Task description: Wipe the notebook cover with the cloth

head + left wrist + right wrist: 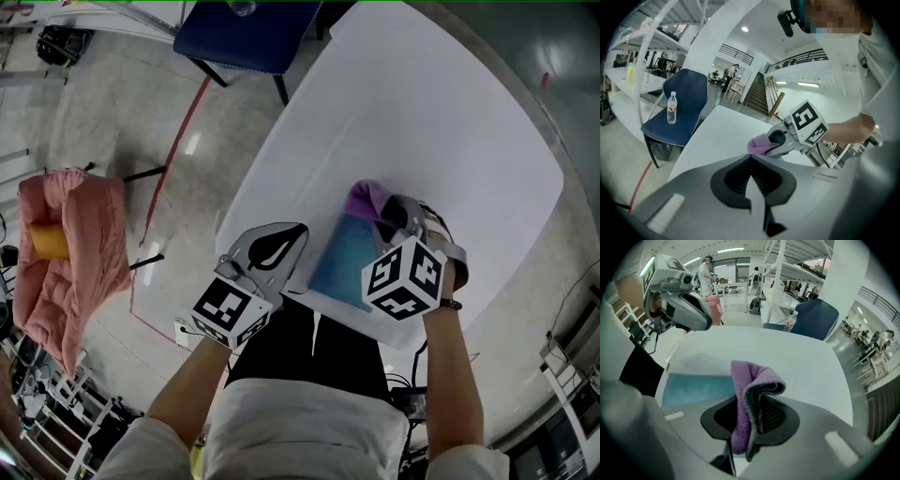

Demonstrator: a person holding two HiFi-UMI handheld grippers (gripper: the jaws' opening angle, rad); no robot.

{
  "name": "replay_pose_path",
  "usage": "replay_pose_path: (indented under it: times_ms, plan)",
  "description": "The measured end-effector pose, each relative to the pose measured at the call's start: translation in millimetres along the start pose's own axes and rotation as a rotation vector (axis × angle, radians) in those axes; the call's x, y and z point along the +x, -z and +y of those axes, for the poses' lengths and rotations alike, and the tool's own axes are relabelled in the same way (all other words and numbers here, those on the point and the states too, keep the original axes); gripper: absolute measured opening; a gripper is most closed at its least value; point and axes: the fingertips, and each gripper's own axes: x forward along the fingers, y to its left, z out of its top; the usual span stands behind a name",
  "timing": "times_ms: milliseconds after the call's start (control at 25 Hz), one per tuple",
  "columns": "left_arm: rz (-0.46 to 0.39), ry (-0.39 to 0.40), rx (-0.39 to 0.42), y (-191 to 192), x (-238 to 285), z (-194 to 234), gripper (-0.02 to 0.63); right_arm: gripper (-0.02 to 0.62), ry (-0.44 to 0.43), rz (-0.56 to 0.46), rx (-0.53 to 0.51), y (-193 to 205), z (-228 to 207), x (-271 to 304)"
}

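While my right gripper (751,420) clamps the folded cloth (751,383) over the far end of the notebook (339,264) on the table (422,112), I should press it flat and stroke evenly toward myself, with my left gripper (274,249) closed on nothing just beside

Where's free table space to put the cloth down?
The table is bare from the notebook out to its far and right edges. Crowded only at the near edge: notebook, right gripper with the cloth, left gripper beside it.
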Motion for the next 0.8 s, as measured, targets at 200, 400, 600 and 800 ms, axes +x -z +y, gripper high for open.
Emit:
replay_pose_path:
  times_ms: [200,400,600,800]
  plan:
    - [-0.008,0.006,-0.006,-2.7,3.3,0.3,0.000,0.111,0.021,0.030,-0.013,0.0,2.4,1.7]
    - [0.010,0.016,0.016,4.2,2.9,-2.3,0.000,0.110,0.044,0.040,-0.013,1.6,6.9,2.9]
    - [0.007,0.012,0.015,3.2,2.1,0.1,0.000,0.110,0.052,0.044,-0.019,2.0,7.2,2.0]
    - [0.004,0.014,0.016,4.2,-1.5,-0.6,0.000,0.112,0.060,0.052,-0.018,2.1,10.1,0.3]
